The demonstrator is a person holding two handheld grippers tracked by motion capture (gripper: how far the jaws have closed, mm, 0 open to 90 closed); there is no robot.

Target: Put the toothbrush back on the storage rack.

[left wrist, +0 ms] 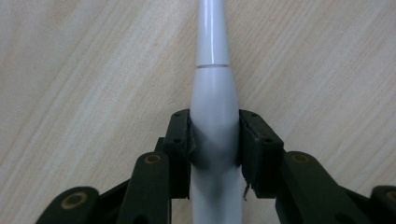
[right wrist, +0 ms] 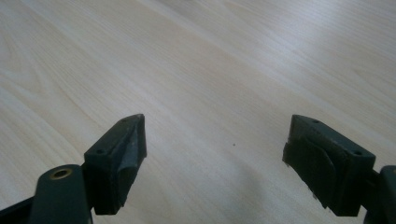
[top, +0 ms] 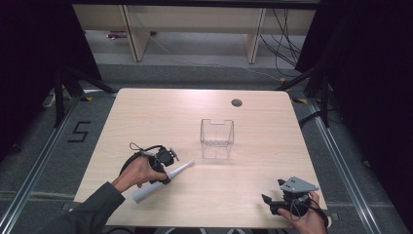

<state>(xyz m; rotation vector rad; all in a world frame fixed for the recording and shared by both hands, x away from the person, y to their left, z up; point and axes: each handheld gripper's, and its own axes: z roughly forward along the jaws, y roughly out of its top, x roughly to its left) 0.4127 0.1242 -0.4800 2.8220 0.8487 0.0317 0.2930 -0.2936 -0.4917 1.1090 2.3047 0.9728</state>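
Left gripper [left wrist: 215, 140] clamped on the white toothbrush handle [left wrist: 214, 116] — lying flat on the table [top: 146, 112], near-left of the clear container [top: 217, 138], probably its destination. Right gripper [right wrist: 215, 154] wide open, empty — parked near-right of it.

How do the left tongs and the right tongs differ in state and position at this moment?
The left tongs are shut on the white electric toothbrush, pads pressing its handle on both sides; the right tongs stand wide open with nothing between them. The left tongs sit at the table's left side, in front of the clear plastic box; the right tongs sit at its near right corner. Both are hand-held and low over the table.
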